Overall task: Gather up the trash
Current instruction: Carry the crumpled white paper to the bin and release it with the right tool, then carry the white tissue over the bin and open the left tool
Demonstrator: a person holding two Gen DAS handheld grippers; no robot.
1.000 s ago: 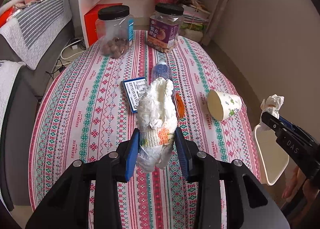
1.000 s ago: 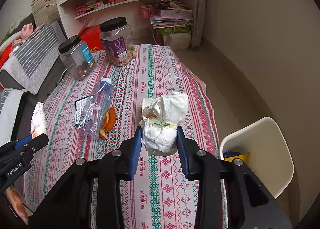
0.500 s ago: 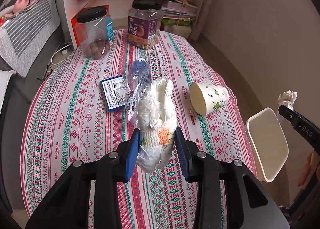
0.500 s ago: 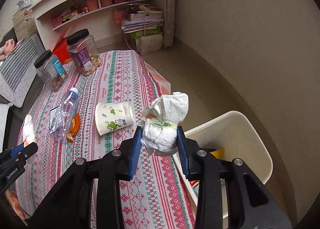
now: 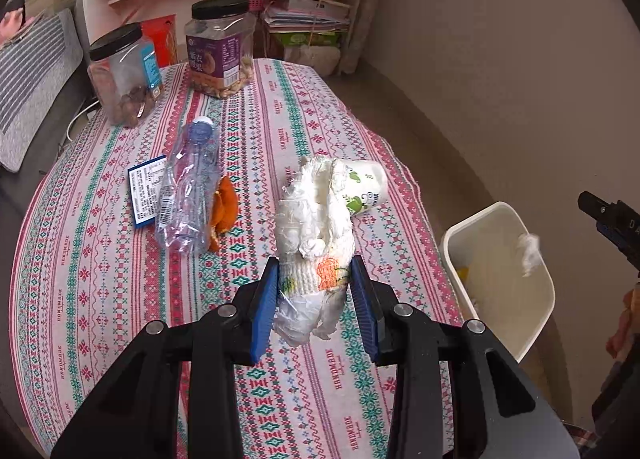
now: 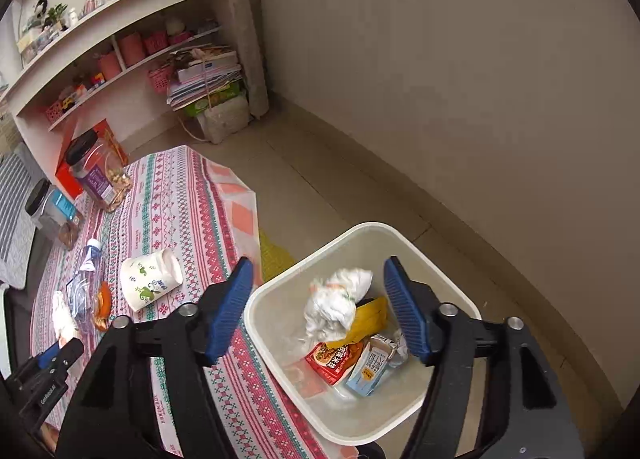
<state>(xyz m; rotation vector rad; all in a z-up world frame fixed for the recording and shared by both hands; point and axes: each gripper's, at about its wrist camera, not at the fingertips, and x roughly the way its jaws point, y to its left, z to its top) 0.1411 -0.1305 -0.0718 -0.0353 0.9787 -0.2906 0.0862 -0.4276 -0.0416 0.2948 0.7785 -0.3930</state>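
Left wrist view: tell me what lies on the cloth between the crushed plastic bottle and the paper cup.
In the left wrist view, an orange peel lies against the crushed plastic bottle; from there to the paper cup only bare tablecloth shows.

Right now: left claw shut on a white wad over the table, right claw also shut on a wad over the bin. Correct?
No, only the left half holds. The right claw is opening with nothing between its pads; its wad is loose over the bin, as the right wrist view shows. The left claw does grip its wad.

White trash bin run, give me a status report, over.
Right gripper opening, crumpled white wad dropping free into white plastic bin. Left gripper clamped on rolled white diaper above table. Nothing blocking the bin.
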